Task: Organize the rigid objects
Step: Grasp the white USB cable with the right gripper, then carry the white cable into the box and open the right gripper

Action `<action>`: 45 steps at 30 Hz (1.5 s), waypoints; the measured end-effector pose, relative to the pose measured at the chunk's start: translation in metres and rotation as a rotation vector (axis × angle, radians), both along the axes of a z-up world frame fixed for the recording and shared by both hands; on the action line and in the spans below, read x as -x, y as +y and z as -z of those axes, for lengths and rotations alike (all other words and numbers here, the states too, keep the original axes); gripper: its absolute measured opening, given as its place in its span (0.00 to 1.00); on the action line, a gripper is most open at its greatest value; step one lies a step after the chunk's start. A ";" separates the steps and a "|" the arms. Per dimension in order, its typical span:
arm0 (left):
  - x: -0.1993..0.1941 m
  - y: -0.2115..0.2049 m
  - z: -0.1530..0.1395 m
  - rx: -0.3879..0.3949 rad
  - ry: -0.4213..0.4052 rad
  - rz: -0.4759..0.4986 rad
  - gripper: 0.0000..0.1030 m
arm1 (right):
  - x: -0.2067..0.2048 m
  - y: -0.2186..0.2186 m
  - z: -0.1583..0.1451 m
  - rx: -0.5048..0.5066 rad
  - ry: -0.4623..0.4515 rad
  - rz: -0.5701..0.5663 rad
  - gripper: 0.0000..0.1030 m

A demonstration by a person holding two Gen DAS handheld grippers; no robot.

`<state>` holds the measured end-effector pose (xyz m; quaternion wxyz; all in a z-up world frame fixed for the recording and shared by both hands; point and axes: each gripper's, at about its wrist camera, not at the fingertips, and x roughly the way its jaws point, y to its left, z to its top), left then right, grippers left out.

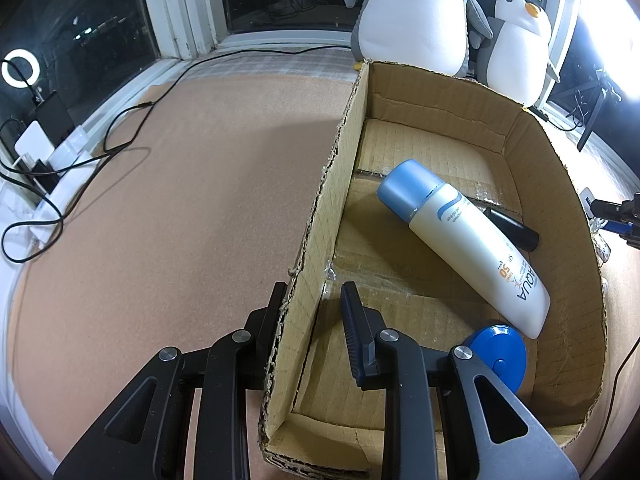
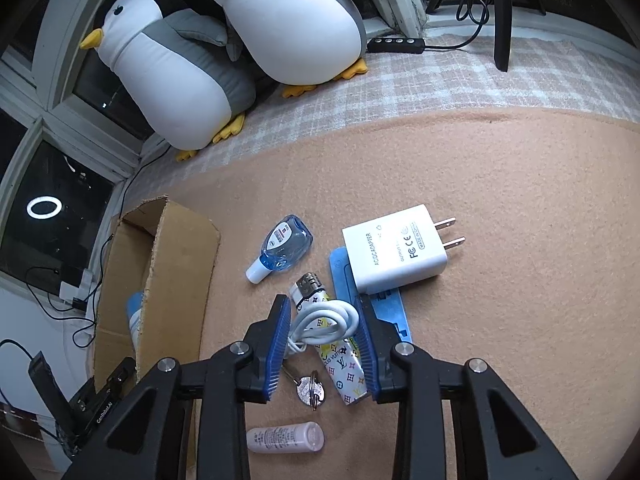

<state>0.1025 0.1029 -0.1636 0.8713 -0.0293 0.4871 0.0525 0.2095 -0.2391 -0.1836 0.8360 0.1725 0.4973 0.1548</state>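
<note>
The left tongs (image 1: 310, 312) are clamped on the near wall of the cardboard box (image 1: 560, 208), one finger outside, one inside; in the box lie a white bottle (image 1: 472, 240), a black item (image 1: 516, 230) and a blue lid (image 1: 502, 354). The right tongs (image 2: 324, 336) stand around a coiled white cable (image 2: 326, 322) lying across a patterned lighter (image 2: 344, 364) on the worktop (image 2: 500, 200); their pads are touching or nearly touching the coil, though a firm grip cannot be told.
</note>
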 end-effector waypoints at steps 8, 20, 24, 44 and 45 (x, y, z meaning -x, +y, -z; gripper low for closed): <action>0.000 0.000 0.000 0.000 0.000 -0.001 0.24 | 0.007 0.006 -0.015 0.020 -0.064 -0.031 0.20; 0.000 0.000 0.000 0.000 0.000 -0.001 0.24 | 0.014 0.020 -0.024 0.067 -0.117 -0.083 0.08; 0.000 0.000 0.000 0.001 0.000 -0.001 0.24 | 0.019 0.023 -0.030 0.067 -0.135 -0.097 0.08; -0.002 0.000 0.000 0.003 -0.002 -0.002 0.24 | 0.051 0.104 -0.085 -0.022 -0.234 -0.283 0.08; -0.002 0.000 0.000 0.003 -0.002 -0.002 0.24 | 0.050 0.107 -0.085 -0.022 -0.234 -0.289 0.08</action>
